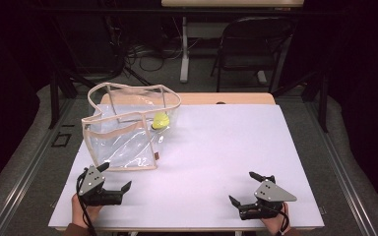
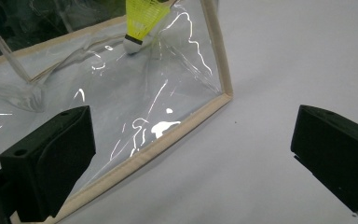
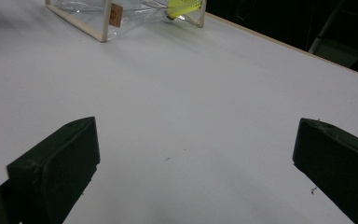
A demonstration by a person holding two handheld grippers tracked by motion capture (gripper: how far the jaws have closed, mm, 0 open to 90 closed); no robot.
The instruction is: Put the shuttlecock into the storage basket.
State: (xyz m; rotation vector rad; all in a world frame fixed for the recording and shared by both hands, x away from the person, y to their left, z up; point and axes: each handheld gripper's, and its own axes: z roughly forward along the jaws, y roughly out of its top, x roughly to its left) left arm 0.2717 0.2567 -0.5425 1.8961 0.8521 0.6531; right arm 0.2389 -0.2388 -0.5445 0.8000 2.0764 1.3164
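Note:
A clear plastic bag (image 1: 125, 130) with beige trim stands at the table's left. Inside it, toward its far right corner, lies a yellow shuttlecock (image 1: 160, 121). My left gripper (image 1: 114, 178) rests open near the front left edge, just below the bag's near corner. In the left gripper view the bag (image 2: 121, 102) spreads ahead with the shuttlecock (image 2: 142, 21) at the top. My right gripper (image 1: 248, 189) is open near the front right edge, over bare table. The right gripper view has the bag (image 3: 107, 14) and shuttlecock (image 3: 182, 7) far off at the top.
A white table top (image 1: 226, 147) spreads wide between and beyond the grippers. Behind the table stand a black folding chair (image 1: 253, 44) and a desk leg (image 1: 184, 49) with cables on the floor. Metal rails run along both sides.

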